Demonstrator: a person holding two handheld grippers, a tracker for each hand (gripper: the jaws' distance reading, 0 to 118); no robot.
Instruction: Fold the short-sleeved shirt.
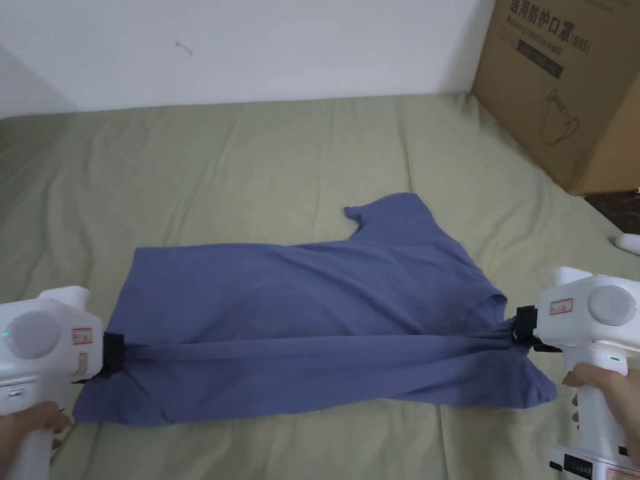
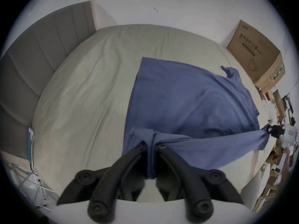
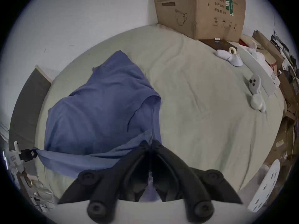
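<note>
On the bed point(image 1: 262, 144) the blue shirt point(image 1: 300, 294), soft, light and likely to sag, is stretched taut between the left gripper point(image 1: 114, 356) and right gripper point(image 1: 524, 325), both jaws clenched on its near edge, sensible holds.

Soft matt blue cloth shirt point(image 1: 300, 294) lies on a creased matt bedsheet point(image 1: 250, 162) beside a cardboard box point(image 1: 562, 81).
</note>
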